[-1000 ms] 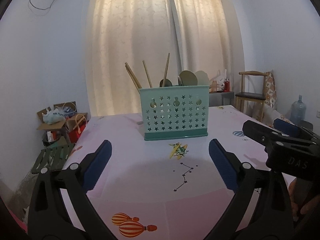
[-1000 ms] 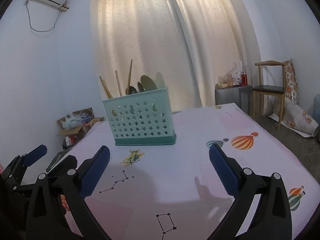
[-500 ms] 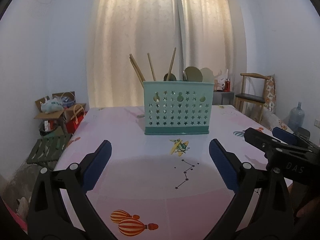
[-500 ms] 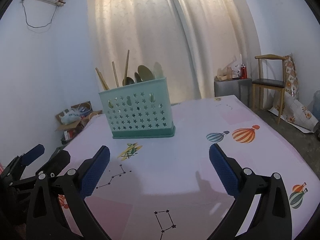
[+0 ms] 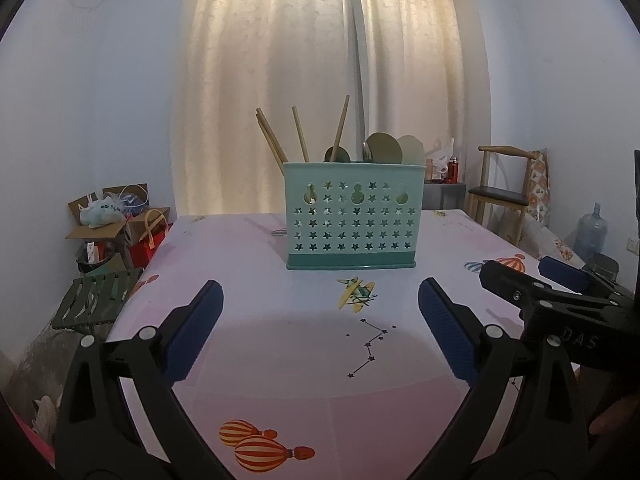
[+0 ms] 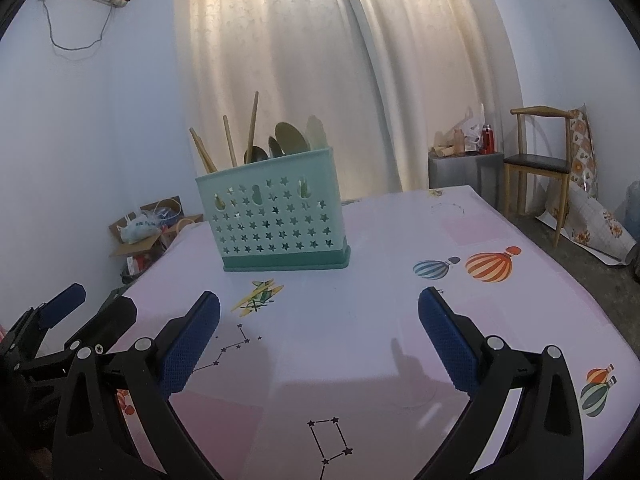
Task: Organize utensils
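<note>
Teal utensil caddy (image 5: 351,216) upright on table (image 5: 280,344), holding chopsticks (image 5: 276,136) and spoons (image 5: 383,148), at twelve o'clock, well beyond left gripper (image 5: 320,304); at eleven o'clock of right gripper (image 6: 319,312). Jaws spread, empty.

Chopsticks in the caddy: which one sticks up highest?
The chopstick nearest the spoons, leaning right. Its tip stands above the other sticks, which lean left in the caddy.

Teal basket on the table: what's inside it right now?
The teal basket holds wooden chopsticks toward its left and spoons toward its right, all standing above the rim. Their lower ends and any shorter items are hidden behind the perforated wall.
</note>
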